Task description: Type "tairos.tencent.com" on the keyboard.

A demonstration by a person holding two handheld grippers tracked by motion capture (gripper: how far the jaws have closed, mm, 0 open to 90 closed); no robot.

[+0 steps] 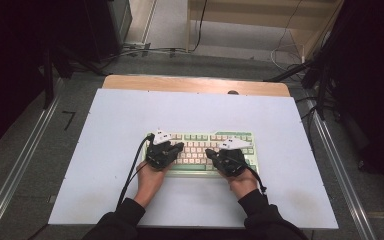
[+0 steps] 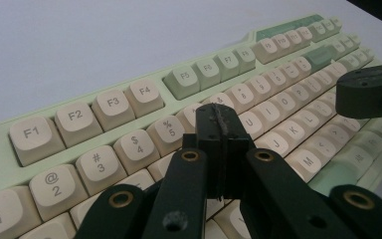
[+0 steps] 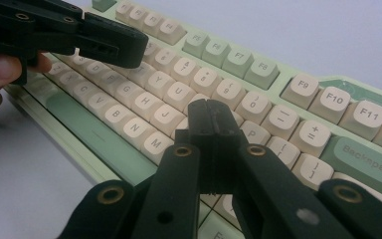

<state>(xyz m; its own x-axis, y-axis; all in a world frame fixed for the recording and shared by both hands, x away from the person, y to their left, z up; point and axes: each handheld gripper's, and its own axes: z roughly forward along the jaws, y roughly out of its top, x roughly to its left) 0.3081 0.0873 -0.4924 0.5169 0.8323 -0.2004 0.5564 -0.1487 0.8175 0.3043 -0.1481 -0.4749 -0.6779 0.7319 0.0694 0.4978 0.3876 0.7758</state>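
The keyboard [image 1: 200,150] lies flat on the white table [image 1: 110,150], its long side running left to right. Above its keys, the left gripper [image 1: 176,146] and right gripper [image 1: 211,152] are both squeezed shut, holding nothing.
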